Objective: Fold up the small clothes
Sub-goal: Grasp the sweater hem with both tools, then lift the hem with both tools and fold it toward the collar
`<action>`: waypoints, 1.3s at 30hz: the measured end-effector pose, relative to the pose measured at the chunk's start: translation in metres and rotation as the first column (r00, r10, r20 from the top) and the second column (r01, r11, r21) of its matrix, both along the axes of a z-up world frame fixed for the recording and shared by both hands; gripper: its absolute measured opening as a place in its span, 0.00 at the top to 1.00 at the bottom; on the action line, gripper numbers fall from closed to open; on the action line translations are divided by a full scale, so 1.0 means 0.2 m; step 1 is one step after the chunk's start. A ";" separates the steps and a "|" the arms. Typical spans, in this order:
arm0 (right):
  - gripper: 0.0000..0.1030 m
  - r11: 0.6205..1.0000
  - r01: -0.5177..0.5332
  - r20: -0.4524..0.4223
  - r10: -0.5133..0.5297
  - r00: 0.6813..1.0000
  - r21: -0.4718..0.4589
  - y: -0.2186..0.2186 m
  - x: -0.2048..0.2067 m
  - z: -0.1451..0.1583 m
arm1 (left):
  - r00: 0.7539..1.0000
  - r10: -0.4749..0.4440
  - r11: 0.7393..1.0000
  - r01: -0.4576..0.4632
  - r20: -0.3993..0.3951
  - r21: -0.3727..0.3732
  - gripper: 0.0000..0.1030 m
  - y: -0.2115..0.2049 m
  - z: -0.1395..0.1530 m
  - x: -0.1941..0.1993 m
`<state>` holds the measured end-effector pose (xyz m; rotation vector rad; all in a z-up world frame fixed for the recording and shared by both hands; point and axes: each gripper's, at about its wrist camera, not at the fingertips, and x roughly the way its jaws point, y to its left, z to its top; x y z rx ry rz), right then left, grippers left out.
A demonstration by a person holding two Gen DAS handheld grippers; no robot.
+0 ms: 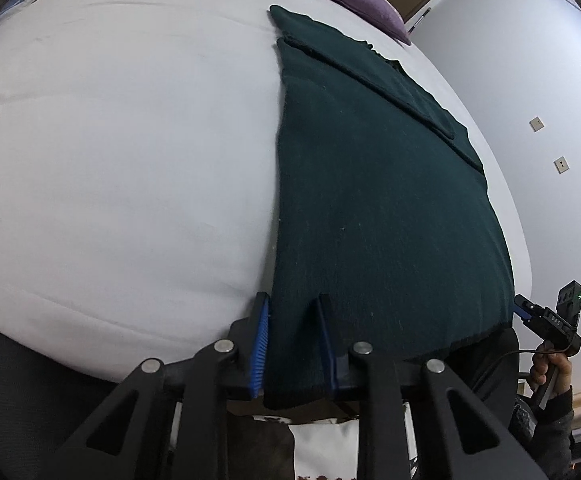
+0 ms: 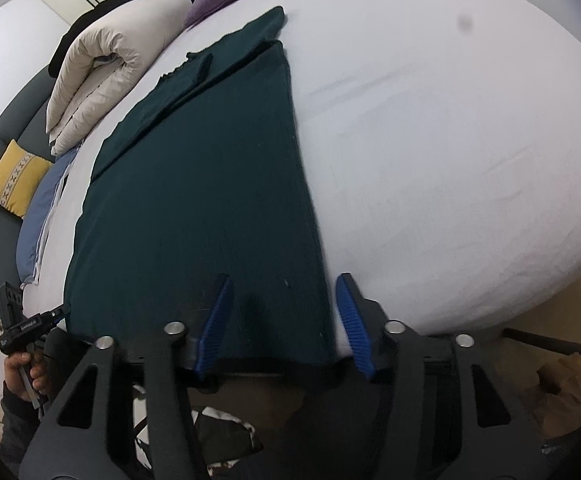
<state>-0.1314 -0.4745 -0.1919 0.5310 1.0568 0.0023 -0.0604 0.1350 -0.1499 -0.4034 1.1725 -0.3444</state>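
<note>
A dark green knit garment lies flat on the white bed, sleeves folded in across its far end. It also shows in the right wrist view. My left gripper is at the garment's near left hem corner, its jaws narrowed with the hem between them. My right gripper is at the near right hem corner, its jaws wide apart around the hem. Each gripper shows small in the other's view: the right one and the left one.
A purple cushion lies beyond the garment. A folded cream duvet, a blue pillow and a yellow cushion lie along the headboard side. The bed's near edge runs under the grippers. A wall stands on the right.
</note>
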 end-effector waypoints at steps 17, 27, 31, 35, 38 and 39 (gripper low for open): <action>0.71 0.993 -0.006 -0.081 0.016 0.997 0.117 -0.06 -0.03 -0.11 | 1.000 -0.024 1.000 0.024 -0.005 0.010 0.93 -0.03 0.00 -0.02; 0.94 0.981 -0.005 0.040 -0.003 0.999 0.196 -0.05 -0.09 0.05 | 1.000 0.031 0.980 -0.031 -0.003 -0.198 0.94 0.08 0.09 -0.07; 0.94 0.963 -0.031 0.113 0.001 0.994 0.269 -0.03 -0.06 0.16 | 0.998 0.061 0.943 -0.053 0.013 -0.328 0.94 0.14 0.18 -0.07; 0.94 0.944 -0.053 0.162 -0.001 0.987 0.327 0.00 0.04 0.23 | 0.995 0.092 0.912 -0.074 0.025 -0.403 0.94 0.15 0.27 -0.04; 0.94 0.940 -0.057 0.187 -0.008 0.982 0.338 0.01 0.11 0.27 | 0.994 0.111 0.877 -0.092 0.013 -0.472 0.94 0.17 0.29 0.00; 0.94 0.936 -0.054 0.194 -0.016 0.981 0.348 0.00 0.14 0.28 | 0.993 0.118 0.865 -0.098 0.009 -0.492 0.94 0.18 0.30 0.02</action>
